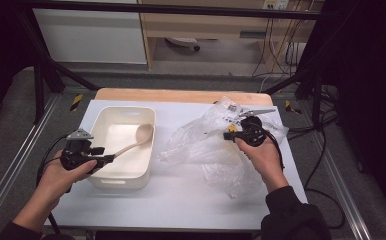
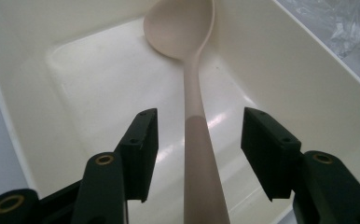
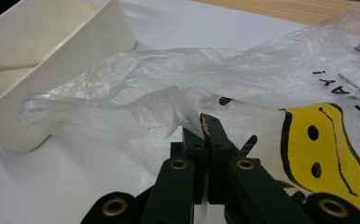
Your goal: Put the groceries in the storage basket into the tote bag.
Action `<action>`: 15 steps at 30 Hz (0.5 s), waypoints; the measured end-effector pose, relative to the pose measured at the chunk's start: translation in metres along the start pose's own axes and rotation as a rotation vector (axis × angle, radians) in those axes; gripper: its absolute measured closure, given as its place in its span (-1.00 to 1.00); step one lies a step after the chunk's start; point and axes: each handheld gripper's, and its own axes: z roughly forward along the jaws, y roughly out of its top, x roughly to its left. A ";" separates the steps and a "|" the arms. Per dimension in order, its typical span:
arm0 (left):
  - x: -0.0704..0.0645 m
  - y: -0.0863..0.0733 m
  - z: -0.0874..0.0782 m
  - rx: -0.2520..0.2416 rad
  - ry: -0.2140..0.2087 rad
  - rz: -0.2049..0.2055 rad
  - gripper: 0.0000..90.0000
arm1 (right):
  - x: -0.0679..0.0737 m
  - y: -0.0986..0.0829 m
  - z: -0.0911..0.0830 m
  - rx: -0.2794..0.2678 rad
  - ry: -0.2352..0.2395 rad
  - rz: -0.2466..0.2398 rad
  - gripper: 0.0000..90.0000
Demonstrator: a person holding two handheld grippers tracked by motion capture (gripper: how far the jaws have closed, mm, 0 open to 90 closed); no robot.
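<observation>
Black left tongs (image 2: 197, 135) stand apart, the spoon (image 2: 194, 98) handle between them untouched — its bowl rests ahead against the bin (image 2: 280, 70) wall. Right tongs (image 3: 205, 128) are clamped on a fold of the bag (image 3: 178, 74). Looks like the spoon goes bagged next: close on the handle, lift.

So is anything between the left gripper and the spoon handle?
Nothing visible. The left gripper is open with the spoon handle running straight up between its jaws, a clear gap on each side. The spoon's bowl lies in the bin; the bag lies off to the side.
</observation>
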 end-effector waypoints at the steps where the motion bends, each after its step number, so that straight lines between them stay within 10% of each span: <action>1: 0.000 0.000 0.000 0.006 -0.001 0.001 0.04 | 0.000 0.000 0.000 0.000 0.000 0.000 1.00; 15: 0.003 -0.007 0.004 0.071 -0.007 -0.023 0.12 | 0.000 0.000 0.000 0.004 -0.001 0.000 1.00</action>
